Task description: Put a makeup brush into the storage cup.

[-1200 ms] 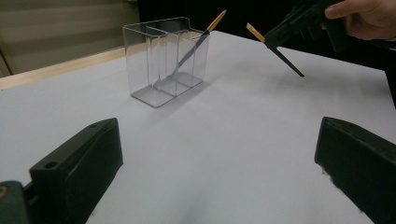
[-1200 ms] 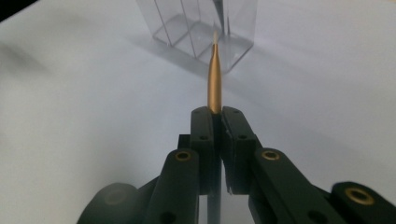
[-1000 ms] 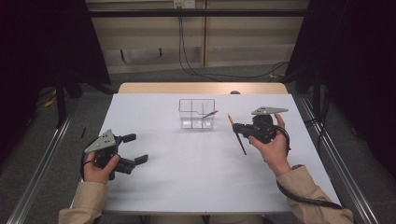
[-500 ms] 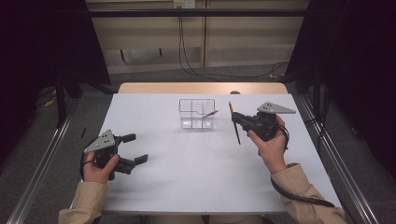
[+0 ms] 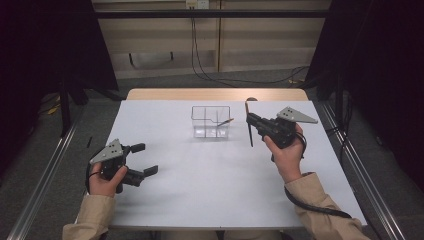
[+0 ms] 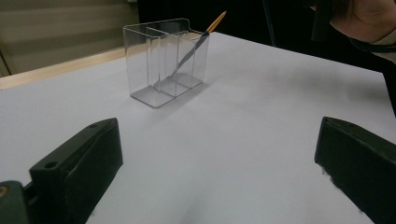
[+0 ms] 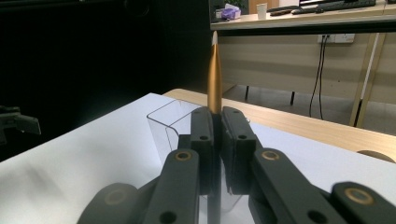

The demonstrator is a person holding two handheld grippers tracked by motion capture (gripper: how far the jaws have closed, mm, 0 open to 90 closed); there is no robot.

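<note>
A clear plastic holder (image 5: 211,121) with several compartments stands at the table's far middle. One thin stick with an orange end (image 5: 223,121) leans inside it toward the right. My right gripper (image 5: 251,120) hovers just right of the holder, shut on a second thin dark stick (image 5: 249,135) that stands nearly upright. In the right gripper view the stick's gold tapered end (image 7: 215,74) rises from between the shut jaws, with the holder (image 7: 163,123) just behind. My left gripper (image 5: 146,158) rests open at the front left, nothing between its fingers. The left gripper view looks across bare table at the holder (image 6: 163,60).
The white table top (image 5: 210,190) spreads wide between the two hands. A wooden strip (image 5: 215,94) runs along the far edge. Metal rails (image 5: 45,170) flank the table, and cables hang at the back wall.
My right gripper has risen a little and shifted toward the holder, and its stick has turned from slanted to nearly upright. The left gripper has stayed put.
</note>
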